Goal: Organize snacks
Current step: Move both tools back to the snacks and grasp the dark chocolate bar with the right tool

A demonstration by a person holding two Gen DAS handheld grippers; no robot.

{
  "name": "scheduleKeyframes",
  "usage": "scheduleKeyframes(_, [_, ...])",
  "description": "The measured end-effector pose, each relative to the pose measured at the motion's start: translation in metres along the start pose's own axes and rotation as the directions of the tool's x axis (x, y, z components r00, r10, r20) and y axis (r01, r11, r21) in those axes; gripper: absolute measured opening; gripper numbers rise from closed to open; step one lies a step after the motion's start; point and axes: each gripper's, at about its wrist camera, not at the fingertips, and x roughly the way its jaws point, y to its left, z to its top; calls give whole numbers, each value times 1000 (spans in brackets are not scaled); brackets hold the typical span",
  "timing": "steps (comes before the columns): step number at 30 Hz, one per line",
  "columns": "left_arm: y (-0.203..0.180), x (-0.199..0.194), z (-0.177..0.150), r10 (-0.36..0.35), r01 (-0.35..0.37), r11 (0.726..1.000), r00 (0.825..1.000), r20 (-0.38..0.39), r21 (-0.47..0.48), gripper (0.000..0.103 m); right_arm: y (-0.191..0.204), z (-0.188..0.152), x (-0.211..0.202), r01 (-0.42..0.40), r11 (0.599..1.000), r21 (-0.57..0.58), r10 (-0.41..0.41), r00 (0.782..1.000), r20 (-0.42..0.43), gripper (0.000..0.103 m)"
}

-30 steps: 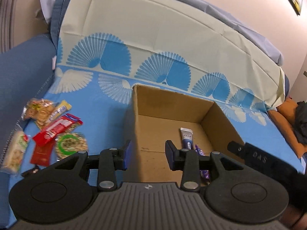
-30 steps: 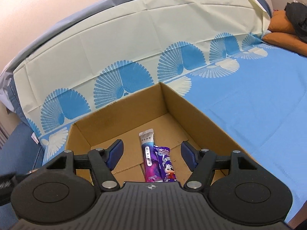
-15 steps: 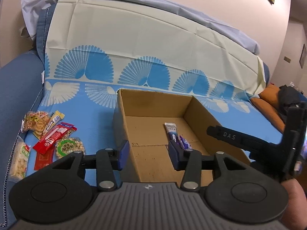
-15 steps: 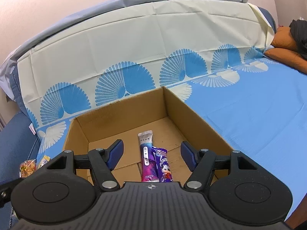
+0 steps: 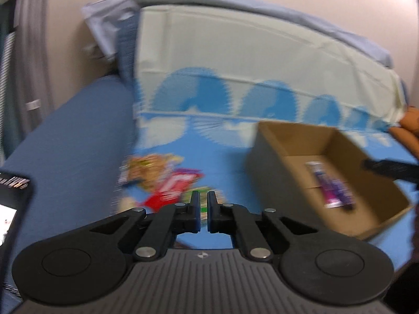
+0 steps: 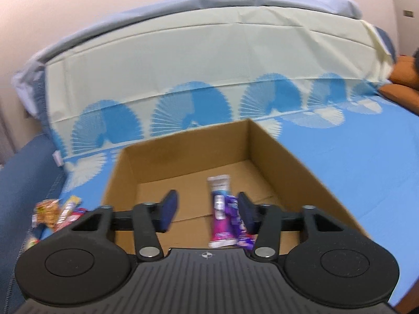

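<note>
box [image 6: 301, 157] rim ahead, right gripper [image 6: 207, 210] closing, nothing between pads.

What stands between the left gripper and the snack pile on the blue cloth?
Nothing visible does. The left gripper, jaws shut and empty, points at the loose snack pile, with only bare blue cloth around it. The cardboard box sits off to the right, clear of that line. The picture is blurred, so small things could be missed.

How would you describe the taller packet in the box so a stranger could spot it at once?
Find the open cardboard box on the blue sheet. Two packets lie on its floor, side by side. Pick the longer packet, white-topped fading to pink, not the short purple packet beside it.
</note>
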Motion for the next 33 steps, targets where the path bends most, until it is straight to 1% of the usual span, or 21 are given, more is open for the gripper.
scheduleKeyframes(1, [11, 3, -5, 18, -18, 1000, 1000, -3, -14, 5, 4, -1, -2, -31, 1000, -2, 31, 999, 6, 35])
scheduleKeyframes(3, [29, 11, -18, 41, -41, 998, 999, -10, -42, 5, 16, -4, -9, -104, 994, -25, 104, 994, 31, 34])
scheduleKeyframes(5, [39, 17, -38, 59, -60, 997, 998, -19, -54, 5, 32, -8, -17, -161, 984, -73, 165, 985, 56, 34])
scheduleKeyframes(7, [46, 26, -61, 78, -82, 994, 995, -55, -70, 6, 50, -13, -24, -227, 966, -123, 236, 970, 62, 34])
scheduleKeyframes(8, [51, 28, -63, 89, -96, 990, 993, -74, -99, 6, 60, -17, -27, -261, 954, -149, 272, 961, 59, 34])
scheduleKeyframes(10, [59, 25, -62, 139, -145, 978, 989, -47, -151, 6, 81, -25, -31, -328, 923, -201, 342, 939, 38, 34])
scheduleKeyframes(12, [56, 27, -61, 150, -155, 981, 987, -49, -118, 7, 102, -35, -31, -392, 889, -238, 403, 915, -6, 34])
scheduleKeyframes(14, [49, 29, -60, 173, -177, 982, 983, -59, -67, 7, 121, -44, -27, -437, 860, -264, 441, 896, -48, 34])
scheduleKeyframes(15, [47, 30, -60, 178, -182, 982, 982, -60, -58, 7, 130, -49, -26, -453, 847, -277, 453, 889, -69, 34])
scheduleKeyframes(16, [48, 31, -60, 184, -188, 980, 981, -58, -61, 7, 140, -54, -22, -469, 834, -291, 463, 881, -93, 34])
scheduleKeyframes(18, [52, 30, -60, 195, -200, 976, 979, -55, -85, 7, 155, -64, -14, -483, 819, -311, 465, 875, -135, 36])
scheduleKeyframes(20, [51, 27, -61, 195, -198, 977, 980, -45, -86, 7, 169, -73, -3, -498, 809, -313, 462, 867, -187, 44])
scheduleKeyframes(22, [51, 26, -62, 193, -195, 977, 981, -39, -86, 7, 176, -85, 7, -495, 808, -318, 442, 868, -228, 59])
scheduleKeyframes(23, [51, 25, -62, 189, -192, 977, 981, -38, -89, 7, 181, -88, 15, -493, 810, -317, 430, 867, -251, 62])
scheduleKeyframes(25, [52, 25, -62, 183, -186, 978, 982, -37, -90, 7, 187, -95, 29, -507, 807, -304, 426, 855, -295, 74])
scheduleKeyframes(27, [51, 26, -62, 180, -183, 980, 983, -38, -83, 7, 194, -105, 42, -506, 808, -303, 403, 849, -342, 78])
scheduleKeyframes(29, [50, 27, -63, 178, -180, 981, 983, -41, -78, 7, 201, -116, 55, -516, 805, -292, 393, 833, -390, 78])
scheduleKeyframes(31, [50, 29, -63, 177, -180, 981, 983, -45, -71, 7, 207, -124, 63, -501, 806, -317, 362, 839, -405, 78])
scheduleKeyframes(33, [49, 30, -63, 177, -180, 982, 983, -50, -64, 8, 211, -131, 70, -499, 798, -337, 347, 838, -421, 77])
